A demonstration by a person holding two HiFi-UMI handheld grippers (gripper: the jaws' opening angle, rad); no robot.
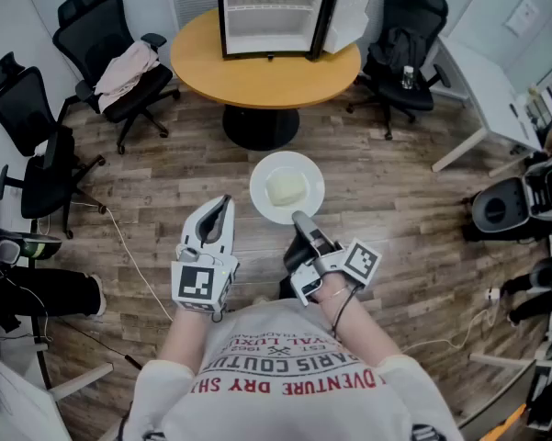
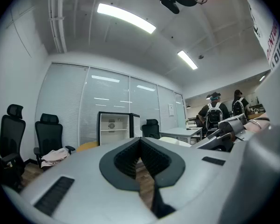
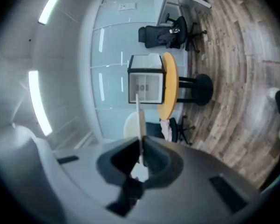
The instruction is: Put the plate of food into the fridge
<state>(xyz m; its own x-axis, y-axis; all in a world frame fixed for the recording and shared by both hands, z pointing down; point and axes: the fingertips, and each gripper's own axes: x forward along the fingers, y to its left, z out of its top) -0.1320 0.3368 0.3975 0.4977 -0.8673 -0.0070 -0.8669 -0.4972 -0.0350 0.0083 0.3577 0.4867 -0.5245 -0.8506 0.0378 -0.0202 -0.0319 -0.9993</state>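
Note:
A white plate (image 1: 305,171) with a pale block of food (image 1: 286,187) is held level above the wood floor in the head view. My right gripper (image 1: 300,218) is shut on the plate's near rim. In the right gripper view the plate (image 3: 141,120) shows edge-on, pinched between the dark pads. My left gripper (image 1: 223,204) hangs just left of the plate, apart from it, shut with nothing in it; its jaws meet in the left gripper view (image 2: 140,140). The small fridge (image 1: 274,12) stands open on the round wooden table (image 1: 266,76) ahead, its shelves bare.
Black office chairs (image 1: 110,39) stand left of the table, one draped with a pale cloth, and another chair (image 1: 404,44) stands right. A white desk (image 1: 482,90) is at the right. Cables (image 1: 129,255) lie on the floor. Two people with backpacks (image 2: 214,113) stand far off.

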